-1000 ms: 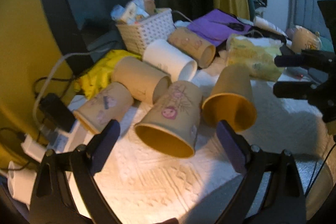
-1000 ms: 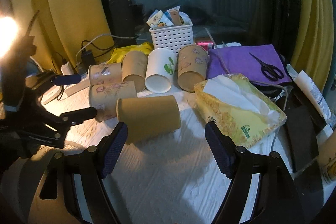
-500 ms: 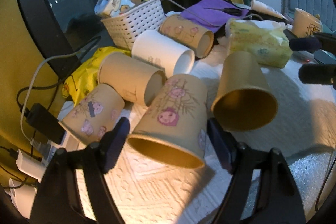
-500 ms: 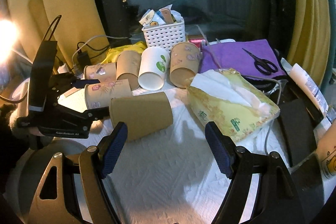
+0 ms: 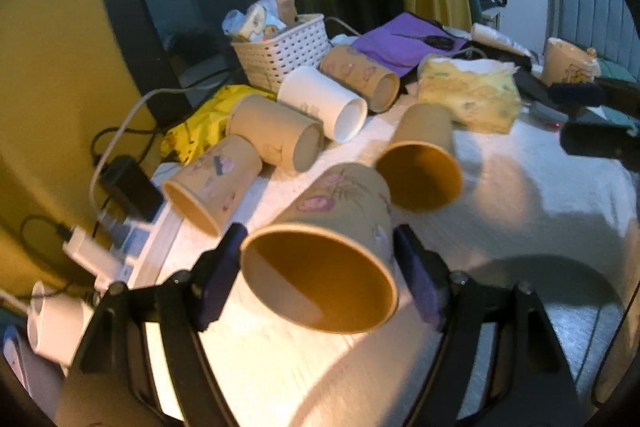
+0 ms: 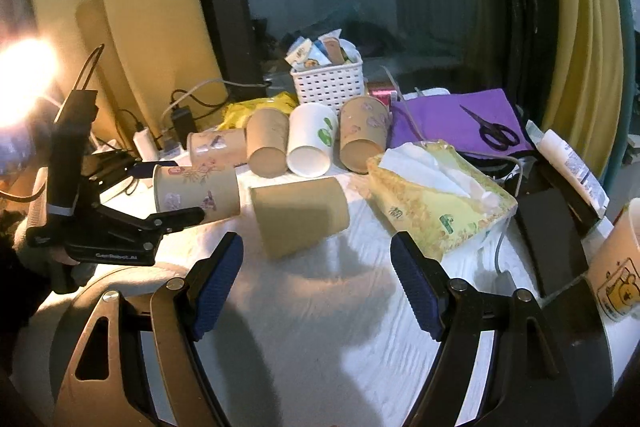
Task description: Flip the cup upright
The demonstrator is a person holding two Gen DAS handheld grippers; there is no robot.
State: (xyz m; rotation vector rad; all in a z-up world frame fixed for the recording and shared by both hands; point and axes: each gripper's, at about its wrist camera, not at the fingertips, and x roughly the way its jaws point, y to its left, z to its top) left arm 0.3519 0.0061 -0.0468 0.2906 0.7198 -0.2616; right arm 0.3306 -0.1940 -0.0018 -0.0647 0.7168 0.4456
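Note:
Several paper cups lie on their sides on a white cloth. My left gripper [image 5: 316,267] has its pads on both sides of a flower-printed cup [image 5: 328,247], mouth toward the camera; it looks closed on it. In the right wrist view this cup [image 6: 196,189] sits between the left gripper's fingers [image 6: 176,219], slightly above the cloth. A plain brown cup [image 6: 300,219] lies beside it, in front of my right gripper [image 6: 316,275], which is open and empty. It also shows in the left wrist view [image 5: 424,163].
Behind lie a printed cup [image 6: 216,151], a brown cup [image 6: 266,145], a white cup [image 6: 310,143] and another printed cup [image 6: 362,135]. A white basket [image 6: 328,83], a tissue pack [image 6: 436,199], scissors [image 6: 492,131] on purple cloth and chargers [image 5: 128,187] surround them.
My left gripper moved forward around the flower-printed cup and closed in on it; the cup now looks raised off the cloth. The right gripper stayed open and drew slightly nearer.

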